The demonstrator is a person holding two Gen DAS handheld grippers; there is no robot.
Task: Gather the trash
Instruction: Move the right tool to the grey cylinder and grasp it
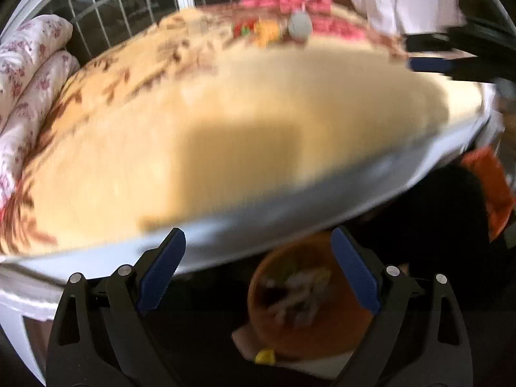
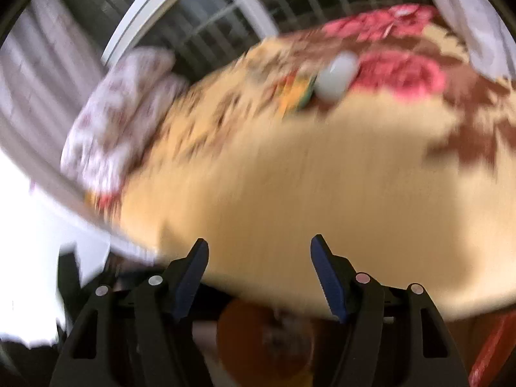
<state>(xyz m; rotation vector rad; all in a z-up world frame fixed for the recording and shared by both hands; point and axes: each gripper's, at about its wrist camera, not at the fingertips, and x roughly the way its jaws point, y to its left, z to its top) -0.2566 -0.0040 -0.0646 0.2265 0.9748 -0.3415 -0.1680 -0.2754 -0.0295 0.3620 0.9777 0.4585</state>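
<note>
Heavy motion blur in both views, fisheye-bent edges, dim warm light, blown-out white glare lower left

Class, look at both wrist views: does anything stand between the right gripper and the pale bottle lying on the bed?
Nothing visible does. The right gripper, jaws open and empty, faces bare yellow blanket up to the pale bottle; a blurred orange-green wrapper lies beside it, not in the path.

Motion-blurred in both views: bed point(image 1: 225, 122) pattern smeared, pale rounded object point(image 1: 300, 25) and orange-green item point(image 1: 266, 32) beside it unidentifiable, orange bin point(image 1: 300, 303) contents indistinct, its lower rim cut off in the right wrist view.
</note>
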